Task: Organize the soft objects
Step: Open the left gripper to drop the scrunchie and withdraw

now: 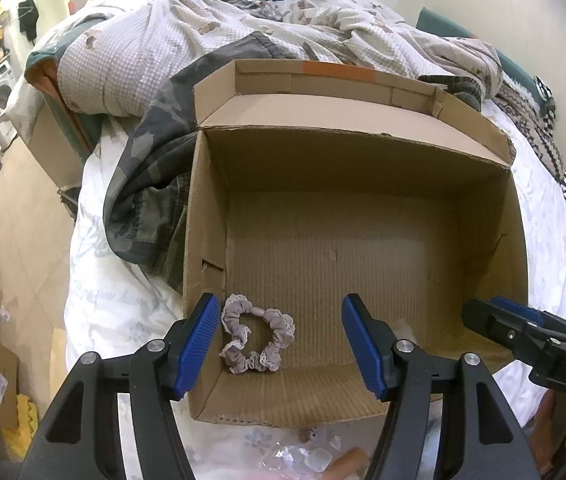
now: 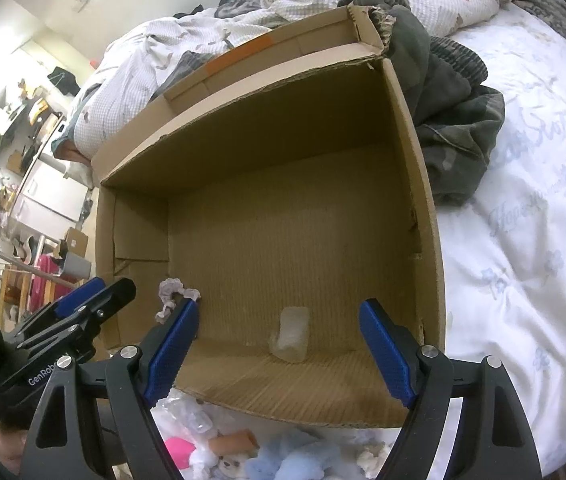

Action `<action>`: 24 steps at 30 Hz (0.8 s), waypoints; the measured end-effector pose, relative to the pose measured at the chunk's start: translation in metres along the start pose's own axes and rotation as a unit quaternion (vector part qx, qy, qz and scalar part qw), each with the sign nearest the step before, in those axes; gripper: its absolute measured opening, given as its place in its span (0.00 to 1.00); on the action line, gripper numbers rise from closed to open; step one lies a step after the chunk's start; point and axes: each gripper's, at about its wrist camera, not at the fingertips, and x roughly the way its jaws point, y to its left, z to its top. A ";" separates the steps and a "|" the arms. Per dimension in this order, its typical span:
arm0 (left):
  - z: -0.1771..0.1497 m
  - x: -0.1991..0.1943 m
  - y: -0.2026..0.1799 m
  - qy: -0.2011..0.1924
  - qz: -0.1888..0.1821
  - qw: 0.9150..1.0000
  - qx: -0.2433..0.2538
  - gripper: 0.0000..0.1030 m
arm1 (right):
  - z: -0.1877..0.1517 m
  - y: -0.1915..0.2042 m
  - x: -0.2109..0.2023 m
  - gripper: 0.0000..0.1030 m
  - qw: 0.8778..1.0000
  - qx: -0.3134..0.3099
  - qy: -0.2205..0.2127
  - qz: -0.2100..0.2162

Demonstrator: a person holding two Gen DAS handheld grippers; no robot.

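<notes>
An open cardboard box stands on the bed, also in the right wrist view. A lilac lace-edged scrunchie lies on its floor at the near left corner; part of it shows in the right wrist view. A small clear packet lies near the box's front wall. My left gripper is open and empty above the box's near left part. My right gripper is open and empty over the near edge; it also shows at the right of the left wrist view.
Soft toys lie before the box: a light blue plush, a pink item and clear packets. A camouflage garment and a rumpled quilt lie beside and behind the box. The bed's left edge drops to a tiled floor.
</notes>
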 end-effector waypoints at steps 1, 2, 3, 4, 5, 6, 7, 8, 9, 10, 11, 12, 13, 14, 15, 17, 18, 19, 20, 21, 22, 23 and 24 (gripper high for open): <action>0.000 -0.001 0.001 0.001 -0.002 1.000 -0.003 0.59 | 0.000 0.000 -0.001 0.85 1.000 -0.001 -0.001 -0.001; 0.000 -0.002 0.002 0.001 -0.005 1.000 -0.006 0.59 | 0.000 0.001 -0.001 0.85 1.000 -0.002 -0.002 -0.002; 0.000 -0.004 0.002 0.001 -0.007 1.000 -0.008 0.59 | -0.001 0.001 -0.002 0.85 1.000 -0.002 -0.003 -0.003; -0.001 -0.006 0.002 0.000 -0.010 1.000 -0.009 0.59 | -0.001 0.001 -0.004 0.85 1.000 -0.001 -0.004 -0.002; -0.001 -0.009 0.002 -0.002 -0.012 1.000 -0.010 0.59 | -0.001 0.001 -0.005 0.85 1.000 0.000 -0.006 -0.001; -0.001 -0.011 0.002 -0.003 -0.013 1.000 -0.009 0.59 | -0.001 0.001 -0.007 0.85 1.000 0.002 -0.009 0.000; -0.002 -0.014 0.001 -0.003 -0.014 1.000 -0.009 0.59 | -0.001 0.002 -0.009 0.85 1.000 0.002 -0.011 0.000; -0.003 -0.016 0.001 -0.004 -0.016 1.000 -0.008 0.59 | -0.001 0.002 -0.011 0.85 1.000 0.003 -0.013 0.001; -0.004 -0.018 0.001 -0.004 -0.017 1.000 -0.007 0.59 | -0.002 0.004 -0.012 0.85 1.000 0.002 -0.014 0.002; -0.005 -0.021 0.001 -0.004 -0.019 1.000 -0.005 0.59 | -0.002 0.005 -0.014 0.85 1.000 0.002 -0.015 0.002; -0.006 -0.024 0.001 -0.004 -0.019 1.000 -0.003 0.59 | -0.003 0.005 -0.015 0.85 1.000 0.001 -0.017 0.002; -0.006 -0.026 0.002 -0.004 -0.018 1.000 -0.003 0.59 | -0.004 0.006 -0.017 0.85 1.000 0.000 -0.019 0.002; -0.007 -0.029 0.003 -0.007 -0.017 1.000 -0.004 0.59 | -0.006 0.007 -0.019 0.85 1.000 -0.001 -0.020 0.001; -0.007 -0.034 0.006 -0.011 -0.015 1.000 -0.007 0.59 | -0.007 0.007 -0.021 0.85 1.000 -0.002 -0.021 0.000; -0.008 -0.037 0.009 -0.013 -0.014 1.000 -0.010 0.59 | -0.009 0.007 -0.024 0.85 1.000 -0.002 -0.022 -0.001; -0.010 -0.043 0.015 -0.017 -0.011 1.000 -0.018 0.59 | -0.013 0.006 -0.028 0.85 1.000 -0.002 -0.023 -0.004; -0.012 -0.046 0.019 -0.018 -0.011 0.999 -0.024 0.59 | -0.015 0.005 -0.030 0.85 1.000 -0.002 -0.023 -0.006; -0.014 -0.049 0.023 -0.019 -0.011 0.999 -0.031 0.59 | -0.016 0.005 -0.032 0.85 1.000 -0.002 -0.024 -0.008; -0.016 -0.051 0.027 -0.018 -0.010 0.999 -0.037 0.59 | -0.018 0.005 -0.034 0.85 1.000 -0.002 -0.025 -0.010; -0.019 -0.053 0.030 -0.018 -0.010 0.999 -0.043 0.59 | -0.020 0.004 -0.037 0.85 1.000 -0.003 -0.026 -0.012; -0.021 -0.054 0.032 -0.017 -0.010 0.999 -0.046 0.59 | -0.022 0.003 -0.039 0.85 1.000 -0.003 -0.027 -0.013; -0.025 -0.055 0.034 -0.016 -0.007 0.999 -0.048 0.59 | -0.024 0.003 -0.041 0.85 0.999 -0.004 -0.028 -0.015; -0.029 -0.056 0.036 -0.015 -0.005 0.999 -0.049 0.59 | -0.026 0.002 -0.044 0.85 0.999 -0.005 -0.029 -0.016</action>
